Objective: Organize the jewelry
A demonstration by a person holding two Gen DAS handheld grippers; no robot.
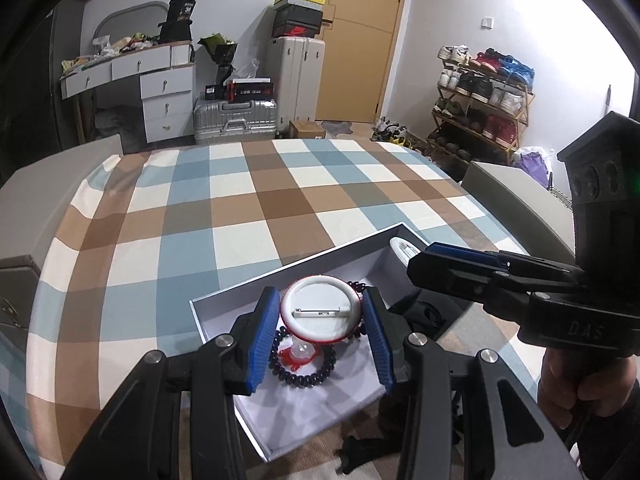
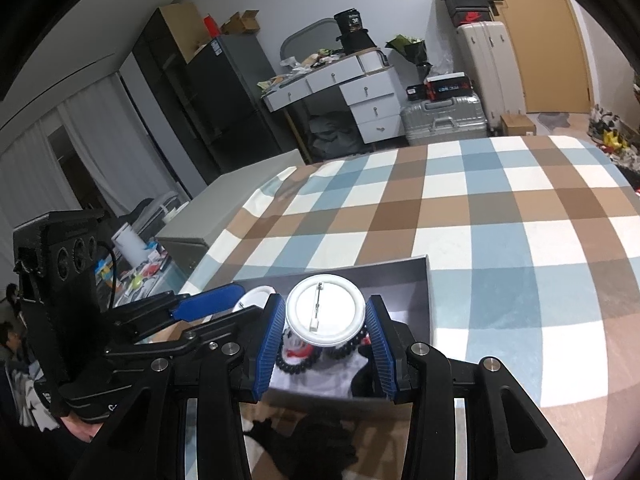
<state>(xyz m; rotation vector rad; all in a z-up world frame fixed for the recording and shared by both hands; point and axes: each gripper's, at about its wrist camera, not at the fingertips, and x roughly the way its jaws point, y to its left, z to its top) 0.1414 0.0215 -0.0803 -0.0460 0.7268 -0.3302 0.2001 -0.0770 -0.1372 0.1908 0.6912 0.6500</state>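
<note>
A round white pin badge (image 1: 319, 309), back side up with its clasp showing, sits between the blue pads of my left gripper (image 1: 322, 336) over the open white box (image 1: 224, 308). In the right wrist view a like badge (image 2: 325, 311) sits between the pads of my right gripper (image 2: 326, 344) over the same box (image 2: 424, 300). I cannot tell whether it is one badge or two. Under it lie a dark bead bracelet (image 1: 308, 376) and a red and white trinket (image 1: 300, 354). Another white badge (image 1: 404, 247) lies at the box's far corner. The right gripper (image 1: 448, 264) enters the left wrist view from the right.
The box rests on a checked blue, brown and white cloth (image 1: 256, 200) over a table. A black object (image 1: 360, 448) lies on the cloth just before the box. Drawers, suitcases and a shoe rack (image 1: 480, 100) stand behind the table.
</note>
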